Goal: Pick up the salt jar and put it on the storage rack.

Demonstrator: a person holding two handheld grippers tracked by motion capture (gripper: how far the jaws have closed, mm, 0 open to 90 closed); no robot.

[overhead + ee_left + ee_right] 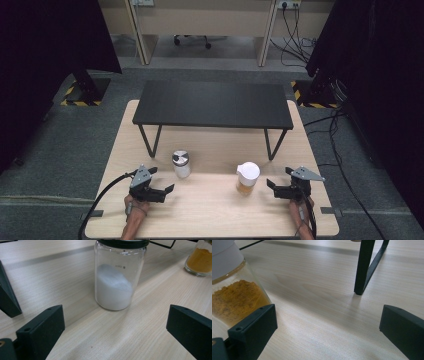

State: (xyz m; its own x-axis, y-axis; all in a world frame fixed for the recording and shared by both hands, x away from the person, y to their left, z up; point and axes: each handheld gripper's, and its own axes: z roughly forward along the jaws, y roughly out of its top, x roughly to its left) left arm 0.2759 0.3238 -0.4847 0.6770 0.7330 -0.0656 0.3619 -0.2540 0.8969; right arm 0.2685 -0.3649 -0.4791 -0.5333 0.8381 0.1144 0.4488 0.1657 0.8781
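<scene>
A glass jar of white powder point(181, 164) with a dark lid stands on the wooden table point(210, 210), left of centre. My left gripper point(162, 180) sits just to its near left, open and empty. In the left gripper view the jar point(114, 280) stands upright a short way ahead of the open left gripper point(115, 333), centred between the jaws. A white-lidded jar of orange powder point(247, 178) stands right of centre. My right gripper point(278, 178) is open beside it. In the right gripper view that jar point(233, 296) lies off to the left, behind the left jaw of the right gripper point(327, 333).
A low black shelf point(212, 104) on thin metal legs spans the far half of the table; one leg point(364, 267) stands ahead of my right gripper. The orange jar point(200, 260) shows far right in the left gripper view. Cables trail from both grippers.
</scene>
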